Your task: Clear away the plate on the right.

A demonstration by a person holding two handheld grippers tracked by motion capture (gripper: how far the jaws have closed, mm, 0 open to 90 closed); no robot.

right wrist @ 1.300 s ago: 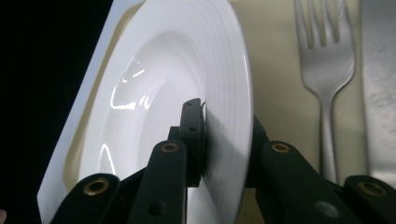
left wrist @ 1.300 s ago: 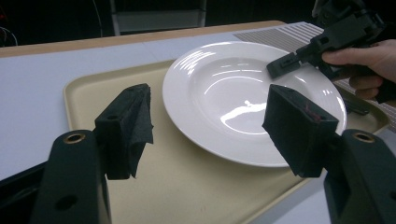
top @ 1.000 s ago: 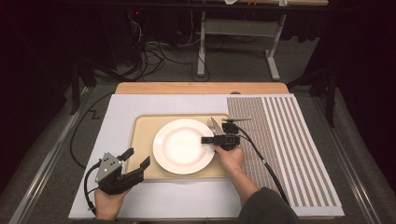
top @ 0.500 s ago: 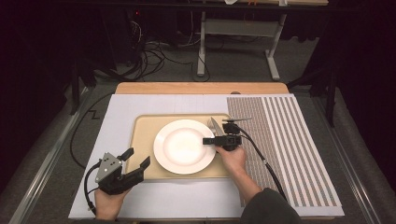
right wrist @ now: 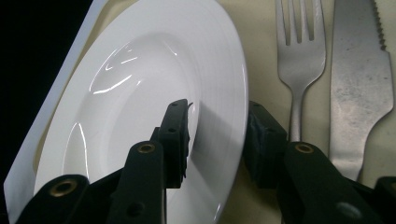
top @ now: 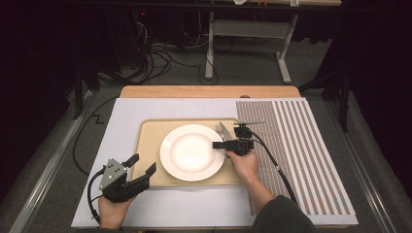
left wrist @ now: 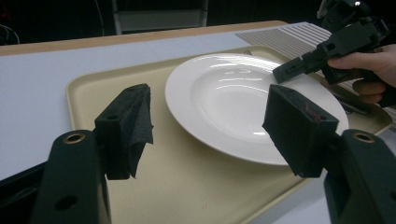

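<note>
A white plate lies on a beige tray. My right gripper straddles the plate's right rim, one jaw over the plate and one outside it. Its jaws have just been opening, and the pads stand off the rim. A fork and a knife lie on the tray just right of the plate. My left gripper rests at the tray's front left corner, open and empty, pointing at the plate.
The tray sits on a white sheet, with a striped mat to its right under the right forearm. A wooden table edge runs along the back. Cables trail from both grippers toward the front.
</note>
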